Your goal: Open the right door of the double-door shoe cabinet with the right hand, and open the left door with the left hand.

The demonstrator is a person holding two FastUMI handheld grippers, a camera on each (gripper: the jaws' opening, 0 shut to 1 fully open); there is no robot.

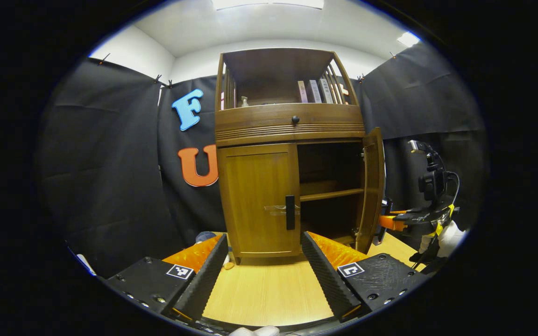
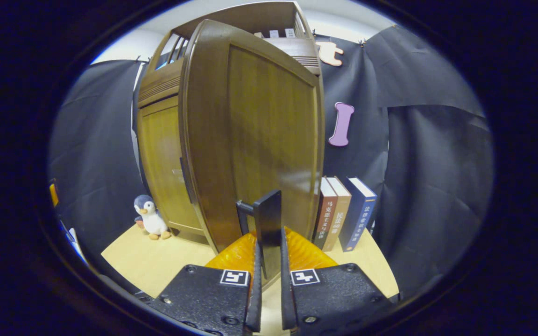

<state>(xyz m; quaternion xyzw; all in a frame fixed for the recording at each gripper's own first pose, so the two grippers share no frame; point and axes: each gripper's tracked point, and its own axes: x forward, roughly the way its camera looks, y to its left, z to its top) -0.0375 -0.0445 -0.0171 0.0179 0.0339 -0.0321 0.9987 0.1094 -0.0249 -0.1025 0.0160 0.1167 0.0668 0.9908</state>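
A brown wooden double-door cabinet (image 1: pixel 290 126) stands on the table. Its left door (image 1: pixel 259 200) is closed, with a dark vertical handle (image 1: pixel 290 212) at its inner edge. My left gripper (image 1: pixel 264 261) is open, a little in front of that door, its fingers either side of the handle's line. The right door (image 1: pixel 371 186) stands swung out, showing shelves inside. In the right gripper view that door (image 2: pixel 259 135) looms close, and my right gripper (image 2: pixel 269 261) is shut on its dark handle (image 2: pixel 269 228). The right gripper (image 1: pixel 392 223) and a gloved hand appear past the open door.
Three upright books (image 2: pixel 346 212) stand right of the cabinet. A plush penguin (image 2: pixel 150 217) sits by the cabinet's left corner. The light wooden table (image 1: pixel 269 294) stretches before the cabinet. Books and a small bottle sit on the cabinet's top shelf (image 1: pixel 315 91).
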